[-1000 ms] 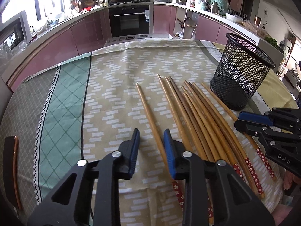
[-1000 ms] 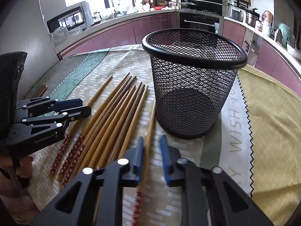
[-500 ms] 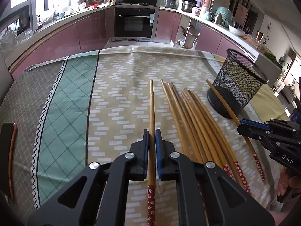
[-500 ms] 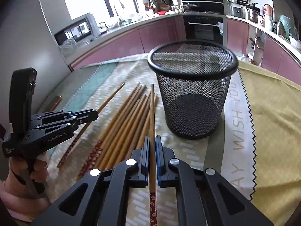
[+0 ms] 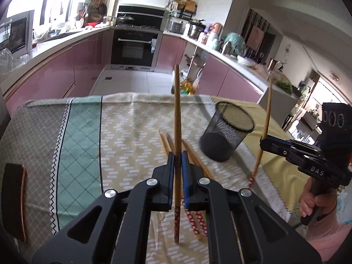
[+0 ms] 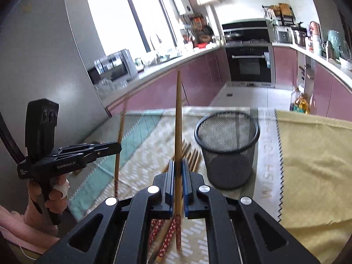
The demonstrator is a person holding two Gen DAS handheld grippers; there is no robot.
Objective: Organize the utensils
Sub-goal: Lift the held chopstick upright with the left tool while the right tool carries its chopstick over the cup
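My left gripper is shut on a wooden chopstick with a red patterned end, held well above the table and tilted steeply upward. My right gripper is shut on a second chopstick, lifted the same way; it also shows at the right of the left wrist view. Several more chopsticks lie side by side on the patterned tablecloth. The black mesh cup stands upright just right of the pile, ahead of my right gripper.
A yellow cloth covers the table's right part. A dark chair back sits at the left edge. Kitchen counters and an oven lie beyond the table's far edge. A hand holds the left gripper's handle.
Both grippers closed on one chopstick each and lifted them off the table; the chopsticks now point steeply upward. Both views have risen and tilted toward the kitchen.
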